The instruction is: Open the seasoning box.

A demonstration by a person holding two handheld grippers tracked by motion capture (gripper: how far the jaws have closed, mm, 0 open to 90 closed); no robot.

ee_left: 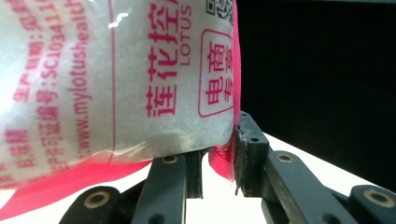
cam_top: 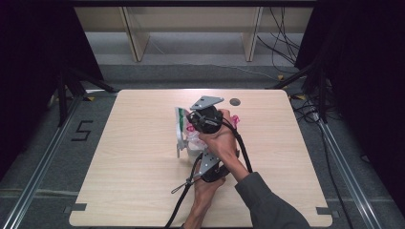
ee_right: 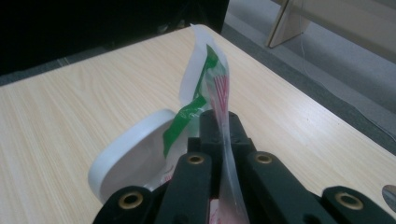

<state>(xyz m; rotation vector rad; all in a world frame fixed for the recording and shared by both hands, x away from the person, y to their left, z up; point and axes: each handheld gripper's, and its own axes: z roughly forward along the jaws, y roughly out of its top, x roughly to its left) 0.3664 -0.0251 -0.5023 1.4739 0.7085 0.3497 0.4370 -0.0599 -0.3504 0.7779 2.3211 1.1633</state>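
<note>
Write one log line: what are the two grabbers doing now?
left gripper: shut on bag's pink edge | right gripper: shut on bag top | white bowl: beside bag | table: wood

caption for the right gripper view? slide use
Right gripper pinching the top edge of a clear plastic bag, held upright over a white dish on the wooden table.

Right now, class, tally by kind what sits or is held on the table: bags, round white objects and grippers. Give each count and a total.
Plastic bag of white granules with pink print: 1
Round white object beside the bag: 1
Grippers: 2, left gripper and right gripper, both pinching the bag
Total: 4
</note>
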